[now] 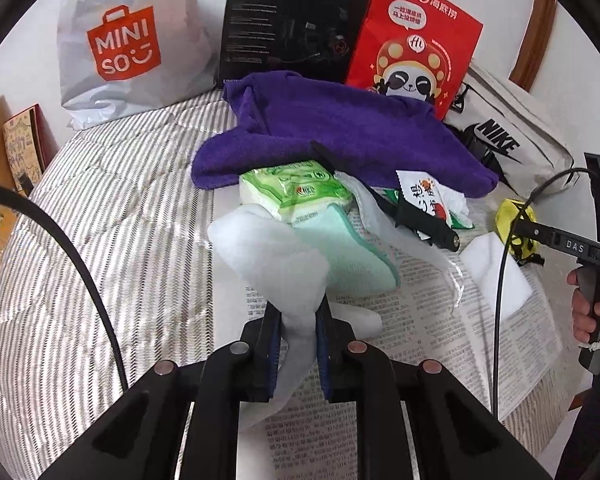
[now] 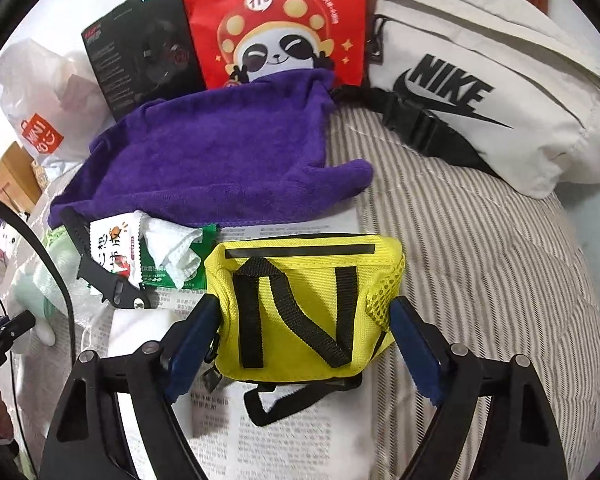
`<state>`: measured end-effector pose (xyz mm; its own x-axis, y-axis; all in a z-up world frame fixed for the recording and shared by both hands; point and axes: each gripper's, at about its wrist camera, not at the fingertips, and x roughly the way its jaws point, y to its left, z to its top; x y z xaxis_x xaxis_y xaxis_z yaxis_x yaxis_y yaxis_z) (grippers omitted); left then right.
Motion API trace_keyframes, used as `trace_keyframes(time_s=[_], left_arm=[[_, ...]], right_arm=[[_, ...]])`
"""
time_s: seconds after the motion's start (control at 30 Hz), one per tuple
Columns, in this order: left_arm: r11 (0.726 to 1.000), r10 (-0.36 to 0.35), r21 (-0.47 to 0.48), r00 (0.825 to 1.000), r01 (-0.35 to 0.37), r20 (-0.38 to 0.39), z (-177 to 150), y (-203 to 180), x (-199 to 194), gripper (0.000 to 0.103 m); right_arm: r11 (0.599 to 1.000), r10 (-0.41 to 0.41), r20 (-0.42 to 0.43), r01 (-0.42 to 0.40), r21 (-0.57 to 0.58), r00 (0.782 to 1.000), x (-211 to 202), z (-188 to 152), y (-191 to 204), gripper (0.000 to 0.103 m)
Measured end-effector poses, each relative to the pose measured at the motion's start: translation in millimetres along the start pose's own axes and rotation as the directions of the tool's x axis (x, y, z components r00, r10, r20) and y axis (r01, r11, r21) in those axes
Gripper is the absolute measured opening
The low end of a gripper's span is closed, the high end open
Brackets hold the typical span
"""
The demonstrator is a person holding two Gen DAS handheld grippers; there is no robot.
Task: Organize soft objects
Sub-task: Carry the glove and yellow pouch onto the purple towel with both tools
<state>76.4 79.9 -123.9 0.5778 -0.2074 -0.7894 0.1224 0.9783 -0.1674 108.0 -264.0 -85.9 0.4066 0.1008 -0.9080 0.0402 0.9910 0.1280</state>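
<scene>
My left gripper is shut on a white foam sheet and holds it up over the newspaper. Behind it lie a pale green cloth, a green tissue pack and a purple towel. My right gripper is open, its blue pads on either side of a small yellow bag with black straps; I cannot tell whether the pads touch it. The bag lies on the newspaper. The purple towel lies behind it.
A striped quilt covers the bed. At the back stand a white Miniso bag, a black box and a red panda bag. A white Nike bag lies at the right. A snack packet, a white wipe and a black clip lie nearby.
</scene>
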Motion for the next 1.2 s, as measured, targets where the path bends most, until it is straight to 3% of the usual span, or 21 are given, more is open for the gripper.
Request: trace_keyframes(time_s=[0.63,1.2], left_arm=[[0.999,-0.030,-0.022,0.997,0.032,0.064,32,10,-45,0.014],[0.998,-0.064,0.035,0.991,0.060,0.113,126,4,-30,0.014]], right_arm=[[1.000,0.025,0.036,-0.024,-0.015,0.999,-44,23,6,0.085],[0.996,0.076,0.018,-0.075,-0.050,0.997,-26,85,36,0.085]])
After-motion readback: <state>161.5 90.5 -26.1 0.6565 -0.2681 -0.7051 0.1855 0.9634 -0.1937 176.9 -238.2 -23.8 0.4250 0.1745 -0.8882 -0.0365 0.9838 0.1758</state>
